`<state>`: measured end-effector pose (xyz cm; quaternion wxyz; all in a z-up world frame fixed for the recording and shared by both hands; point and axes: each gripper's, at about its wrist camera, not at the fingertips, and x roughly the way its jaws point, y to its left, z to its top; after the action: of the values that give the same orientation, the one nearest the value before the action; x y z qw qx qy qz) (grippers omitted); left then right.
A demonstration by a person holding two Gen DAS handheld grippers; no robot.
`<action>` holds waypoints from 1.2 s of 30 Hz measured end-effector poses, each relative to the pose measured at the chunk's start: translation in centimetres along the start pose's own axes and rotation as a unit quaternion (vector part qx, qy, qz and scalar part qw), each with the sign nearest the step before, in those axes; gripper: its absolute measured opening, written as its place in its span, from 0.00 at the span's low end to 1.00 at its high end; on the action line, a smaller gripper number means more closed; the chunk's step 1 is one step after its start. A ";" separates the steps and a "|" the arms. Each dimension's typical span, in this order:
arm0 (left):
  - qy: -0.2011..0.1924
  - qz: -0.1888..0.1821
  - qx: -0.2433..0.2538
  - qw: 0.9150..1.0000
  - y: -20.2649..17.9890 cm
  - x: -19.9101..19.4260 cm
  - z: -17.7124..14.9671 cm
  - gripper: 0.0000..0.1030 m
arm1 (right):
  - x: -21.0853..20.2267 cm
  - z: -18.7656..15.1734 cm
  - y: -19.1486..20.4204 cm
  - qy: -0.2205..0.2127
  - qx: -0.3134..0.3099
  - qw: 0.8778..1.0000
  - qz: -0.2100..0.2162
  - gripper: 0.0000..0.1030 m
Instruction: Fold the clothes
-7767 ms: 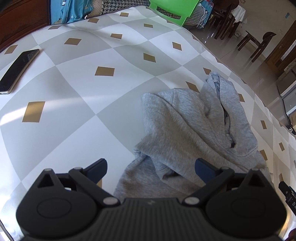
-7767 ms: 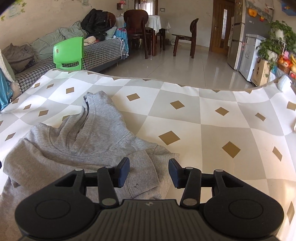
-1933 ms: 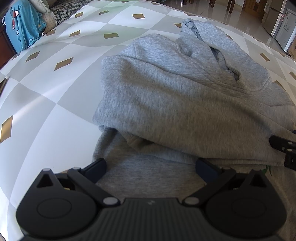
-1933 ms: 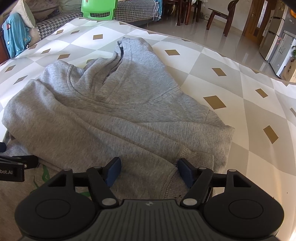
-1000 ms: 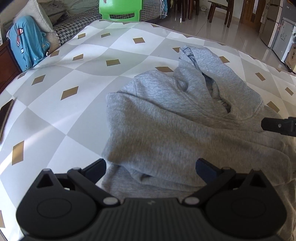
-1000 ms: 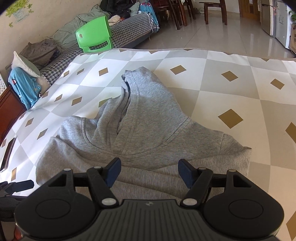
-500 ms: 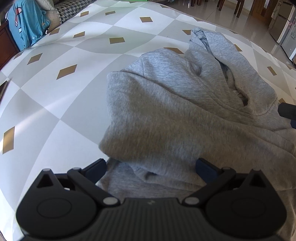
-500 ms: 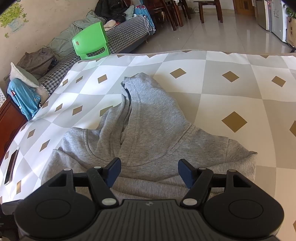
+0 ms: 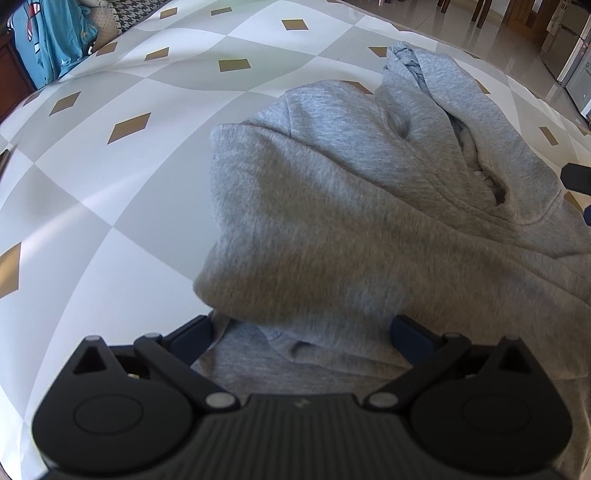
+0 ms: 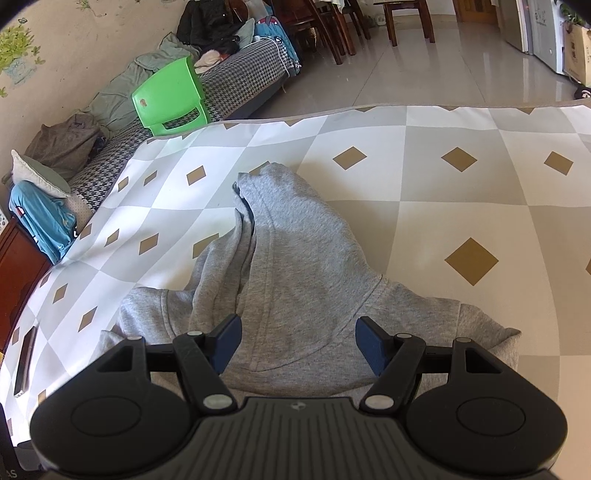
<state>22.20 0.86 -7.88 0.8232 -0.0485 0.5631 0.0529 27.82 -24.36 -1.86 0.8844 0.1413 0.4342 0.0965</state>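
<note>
Grey fleecy hoodie (image 9: 332,206) lies folded on smooth diamond-patterned tablecloth (image 9: 110,177).

Home living/dining room: houndstooth sofa (image 10: 236,85) piled with clothes far left, green plastic chair (image 10: 170,98) beside it, wooden dining chairs (image 10: 332,26) on glossy tile floor (image 10: 424,70), fridge (image 10: 532,26) far right.
</note>
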 end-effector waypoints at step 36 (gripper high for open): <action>-0.007 0.002 0.007 1.000 -0.1 0.0 0.3 1.00 | 9.7 5.7 -0.4 -0.056 -0.054 0.997 0.000 0.66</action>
<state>22.54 0.81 -7.78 0.8274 -0.0412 0.5579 0.0504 38.27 -22.82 -5.84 0.9138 0.0991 0.3777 0.1118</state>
